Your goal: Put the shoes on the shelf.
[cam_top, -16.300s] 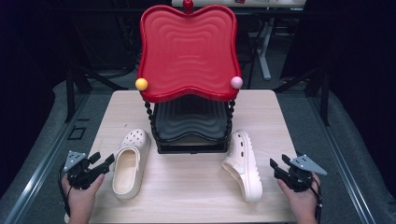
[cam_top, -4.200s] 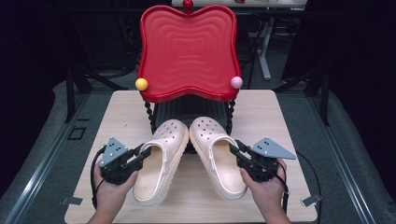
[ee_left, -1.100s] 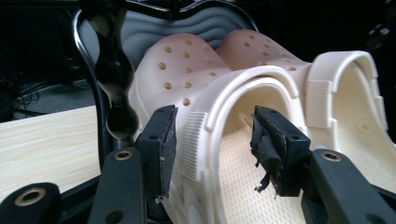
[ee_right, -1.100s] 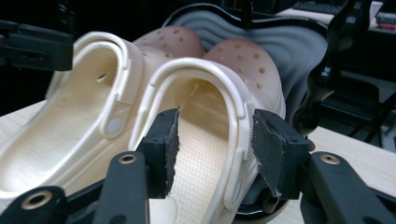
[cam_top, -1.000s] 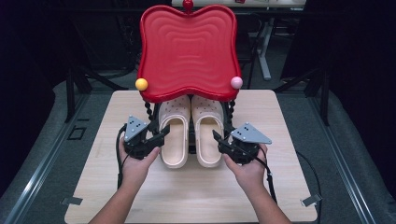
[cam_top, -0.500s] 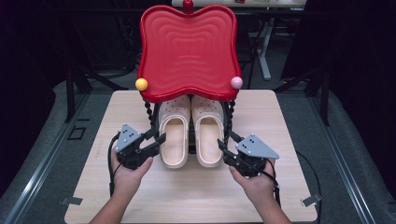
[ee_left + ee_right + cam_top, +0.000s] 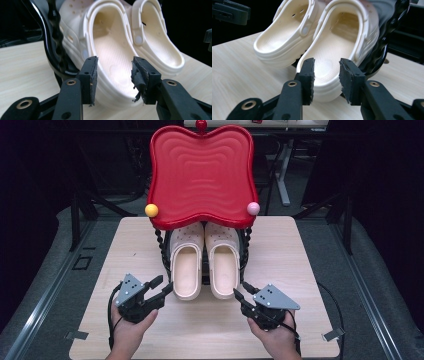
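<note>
A: Item one, fingers; how are they recorded?

B: The left gripper point(image 7: 161, 288) is listed with its fingers point(image 7: 90, 79) parted and nothing held between them; torn padding is noted on one finger; the heel of the left clog point(image 7: 112, 53) is seen just beyond the gap. The right gripper point(image 7: 241, 293) is entered likewise; its fingers point(image 7: 308, 78) are spread, nothing is gripped, and the heel of the right clog point(image 7: 337, 52) is seen just past them.

A: Item two, the hands?

B: Each gripper is held by one hand; the left hand point(image 7: 131, 325) and the right hand point(image 7: 274, 335) are entered from the near edge of the table point(image 7: 310, 265); a grey three-cornered plate is carried on top of each gripper.

A: Item three, the clogs?

B: A cream pair; the two are set side by side, touching or nearly so, toes pointed away from the person, heels towards the grippers; they are placed on the black lower tier point(image 7: 204, 270) of a shoe rack, between its twisted black posts point(image 7: 58, 47).

A: Item four, the rack?

B: A red wavy-edged upper shelf point(image 7: 201, 172) is mounted above the toes; a yellow ball point(image 7: 151, 210) is fixed at its left corner and a pink ball point(image 7: 253, 208) at its right; the rack is stood on the pale wooden table.
</note>
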Demonstrator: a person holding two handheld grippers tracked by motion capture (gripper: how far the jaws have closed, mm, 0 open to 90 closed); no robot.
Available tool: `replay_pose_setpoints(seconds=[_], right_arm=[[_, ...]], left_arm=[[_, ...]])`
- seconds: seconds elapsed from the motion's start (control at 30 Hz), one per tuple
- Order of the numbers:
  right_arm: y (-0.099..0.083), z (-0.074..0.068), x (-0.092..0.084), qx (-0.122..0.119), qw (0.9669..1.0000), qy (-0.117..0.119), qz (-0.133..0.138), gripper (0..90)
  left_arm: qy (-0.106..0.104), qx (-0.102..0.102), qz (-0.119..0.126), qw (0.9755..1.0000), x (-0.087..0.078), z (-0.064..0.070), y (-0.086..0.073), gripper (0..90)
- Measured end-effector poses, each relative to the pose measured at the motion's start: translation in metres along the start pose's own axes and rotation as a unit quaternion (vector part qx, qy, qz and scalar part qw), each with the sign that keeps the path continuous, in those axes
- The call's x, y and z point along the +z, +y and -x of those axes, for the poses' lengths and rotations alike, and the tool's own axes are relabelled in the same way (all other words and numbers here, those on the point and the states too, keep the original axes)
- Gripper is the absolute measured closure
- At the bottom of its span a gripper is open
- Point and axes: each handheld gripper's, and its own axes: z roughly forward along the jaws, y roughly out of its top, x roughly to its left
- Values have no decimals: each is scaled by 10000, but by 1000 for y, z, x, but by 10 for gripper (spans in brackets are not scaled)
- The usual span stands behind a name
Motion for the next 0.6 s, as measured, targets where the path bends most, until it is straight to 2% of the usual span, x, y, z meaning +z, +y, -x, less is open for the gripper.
replay_pose_setpoints(seconds=[0.07, 0.23, 0.33, 0.37, 0.53, 0.6], right_arm=[[-4, -2, 0, 42, 10000, 49, -4, 654], [-17, -8, 3, 56, 9997, 132, -208, 718], [-24, -11, 5, 136, 9989, 281, -338, 764], [-27, -12, 6, 143, 9987, 308, -375, 779], [-36, -13, 11, 182, 9979, 324, -532, 885], [-39, -12, 14, 245, 9969, 383, -645, 894]], left_arm=[[28, 44, -22, 10000, -1, 2, -5, 558], [28, 87, -120, 9999, -2, 6, -17, 559], [66, 134, -131, 9998, -3, 10, -25, 630], [70, 175, -214, 9996, -4, 11, -28, 661], [-93, 157, -402, 9990, 1, 14, -41, 790], [-217, 47, -429, 9988, 4, 12, -44, 841]])
